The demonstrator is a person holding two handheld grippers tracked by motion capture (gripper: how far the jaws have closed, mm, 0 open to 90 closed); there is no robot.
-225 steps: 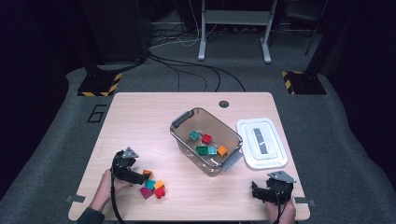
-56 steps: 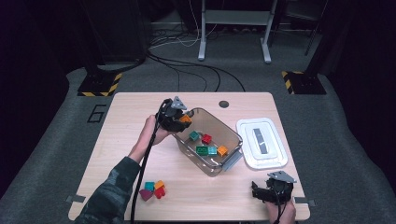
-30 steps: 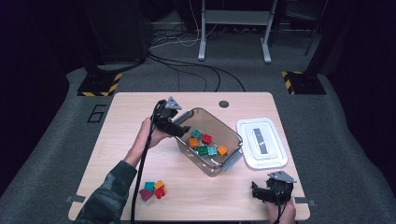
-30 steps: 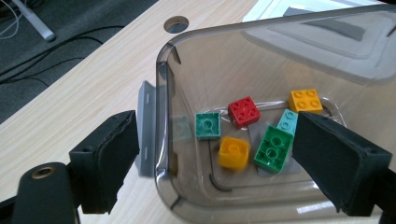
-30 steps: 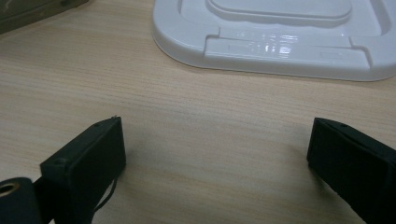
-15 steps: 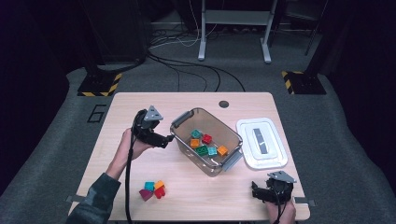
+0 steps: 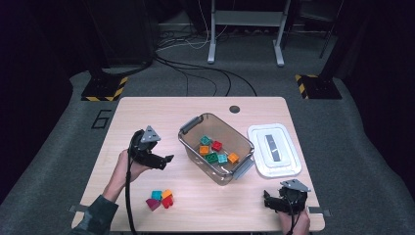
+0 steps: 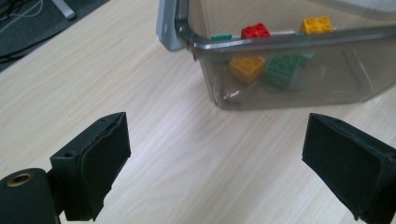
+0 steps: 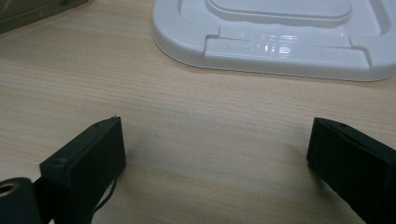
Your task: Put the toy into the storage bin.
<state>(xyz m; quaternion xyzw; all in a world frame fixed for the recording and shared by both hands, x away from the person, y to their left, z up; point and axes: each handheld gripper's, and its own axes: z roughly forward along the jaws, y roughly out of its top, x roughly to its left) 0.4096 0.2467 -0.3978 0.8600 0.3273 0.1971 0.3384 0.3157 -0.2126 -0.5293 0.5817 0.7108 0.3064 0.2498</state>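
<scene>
A clear plastic bin (image 7: 190,124) stands mid-table and holds several coloured bricks (image 7: 217,145). My left gripper (image 7: 168,160) hovers just left of the bin, pointing at it. Its jaws have just been opening and have nothing between them. In the left gripper view the open left gripper (image 8: 215,172) faces the bin wall (image 8: 327,88), with an orange brick (image 8: 247,67) and a green brick (image 8: 282,70) behind it. A small cluster of loose bricks (image 7: 161,199) lies near the front edge. My right gripper (image 7: 267,199) rests open at the front right, empty.
The bin's white lid (image 7: 274,149) lies flat to the right of the bin and, in the right gripper view, the lid (image 9: 280,42) is just ahead of the right gripper (image 9: 215,168). A dark round hole (image 7: 235,108) sits near the table's far edge.
My left gripper has drawn back from over the bin's left corner, leftward and lower. The orange brick it carried earlier is out of its jaws. The right gripper has stayed put.
</scene>
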